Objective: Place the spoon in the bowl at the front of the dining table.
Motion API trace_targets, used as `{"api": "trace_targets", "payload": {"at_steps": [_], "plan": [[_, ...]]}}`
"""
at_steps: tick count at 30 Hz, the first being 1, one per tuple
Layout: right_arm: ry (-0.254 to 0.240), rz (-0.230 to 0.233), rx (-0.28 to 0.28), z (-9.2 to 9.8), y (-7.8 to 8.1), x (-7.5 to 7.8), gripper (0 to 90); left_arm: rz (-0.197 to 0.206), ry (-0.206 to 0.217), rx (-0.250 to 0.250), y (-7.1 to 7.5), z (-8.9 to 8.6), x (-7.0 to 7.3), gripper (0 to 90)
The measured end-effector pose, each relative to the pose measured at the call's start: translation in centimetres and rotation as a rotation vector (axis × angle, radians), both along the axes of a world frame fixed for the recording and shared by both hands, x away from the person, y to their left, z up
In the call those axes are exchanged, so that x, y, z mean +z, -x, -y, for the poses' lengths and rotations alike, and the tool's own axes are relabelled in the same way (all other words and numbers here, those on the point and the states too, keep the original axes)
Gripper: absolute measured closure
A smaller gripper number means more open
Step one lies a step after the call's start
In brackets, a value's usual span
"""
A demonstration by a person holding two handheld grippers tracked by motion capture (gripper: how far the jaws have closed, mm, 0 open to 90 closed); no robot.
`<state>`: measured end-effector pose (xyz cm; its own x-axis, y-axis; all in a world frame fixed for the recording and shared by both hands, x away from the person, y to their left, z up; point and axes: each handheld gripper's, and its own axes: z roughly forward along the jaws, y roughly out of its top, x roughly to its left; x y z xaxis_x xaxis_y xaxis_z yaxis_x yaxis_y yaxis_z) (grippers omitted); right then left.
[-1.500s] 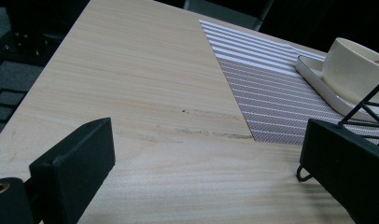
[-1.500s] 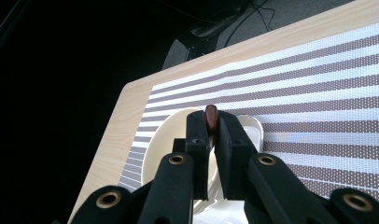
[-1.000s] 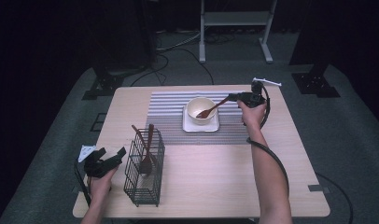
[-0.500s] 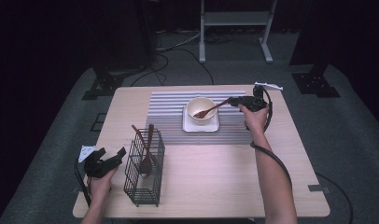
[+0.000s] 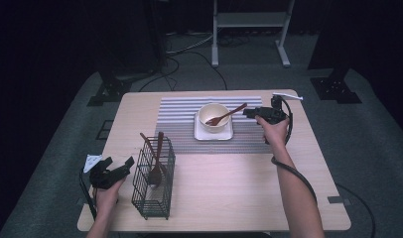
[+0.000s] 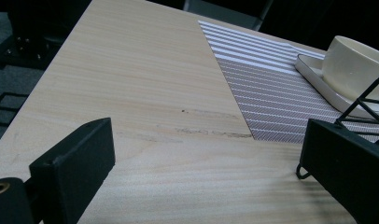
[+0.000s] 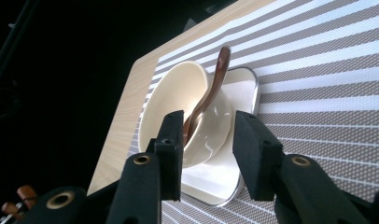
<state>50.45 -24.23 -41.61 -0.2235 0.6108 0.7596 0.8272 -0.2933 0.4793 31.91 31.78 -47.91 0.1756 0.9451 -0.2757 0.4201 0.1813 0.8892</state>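
A brown wooden spoon (image 5: 227, 115) (image 7: 211, 88) lies in the cream bowl (image 5: 214, 117) (image 7: 178, 93), its handle leaning on the rim toward the right. The bowl stands on a small white tray (image 5: 214, 135) (image 7: 246, 86) on the striped placemat (image 5: 179, 119). My right gripper (image 5: 249, 113) (image 7: 206, 135) hovers just right of the bowl. Its jaws have just been opening and stand apart, with the spoon's end near the left jaw but not pressed. My left gripper (image 5: 118, 162) (image 6: 206, 158) rests open on the table beside the black wire basket (image 5: 152, 191) (image 6: 369, 102), nothing between its jaws.
Wooden utensils (image 5: 157, 158) stand in the wire basket at the front left. A white tag (image 5: 92, 161) lies at the table's left edge. A metal stand (image 5: 249, 20) and dark equipment bases sit on the floor beyond the table.
The right gripper's jaws have spread apart and let go of the spoon, which now rests in the bowl. The left hand has kept still.
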Motion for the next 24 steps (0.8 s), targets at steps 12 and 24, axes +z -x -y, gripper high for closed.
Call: {"api": "trace_targets", "payload": {"at_steps": [12, 24], "plan": [[0.007, 0.001, 0.06, -0.5, 1.0, -0.4, 57.4, 0.0, -0.008, -0.003, 0.0, 0.1, 0.0, 2.3], [-0.01, 0.016, 0.101, -0.5, 2.4, -0.3, 52.3, 0.0, -0.008, -0.003, 0.0, 0.1, 0.0, 2.2]]}}
